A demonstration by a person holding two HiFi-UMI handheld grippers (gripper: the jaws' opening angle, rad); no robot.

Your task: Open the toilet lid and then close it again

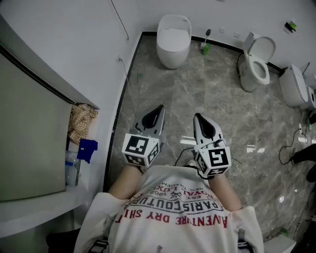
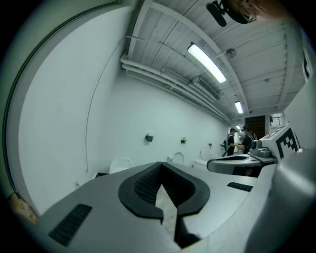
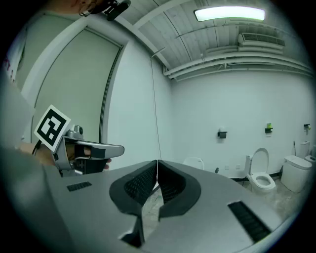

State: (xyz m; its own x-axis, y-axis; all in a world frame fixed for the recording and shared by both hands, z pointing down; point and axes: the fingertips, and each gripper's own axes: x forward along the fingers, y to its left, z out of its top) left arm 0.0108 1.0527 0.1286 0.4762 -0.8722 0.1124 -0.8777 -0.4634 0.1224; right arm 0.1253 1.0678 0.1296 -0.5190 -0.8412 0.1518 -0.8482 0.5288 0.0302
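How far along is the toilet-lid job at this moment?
Apparently not started: the toilet ahead has its lid down, well beyond reach. In hand: nothing; left tongs and right tongs are shut, empty, side by side. Left: approach, lift lid, lower it.

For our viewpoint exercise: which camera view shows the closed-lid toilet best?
The head view: the closed-lid toilet shows whole, from above. Both gripper views catch only its small, distant top; the rest is hidden.

Even, cool illumination is supplied by ceiling tube lamps (image 3: 229, 14). Faint glare is seen on the polished floor (image 1: 256, 133). Both gripper views are barrel-distorted, with dark corners.
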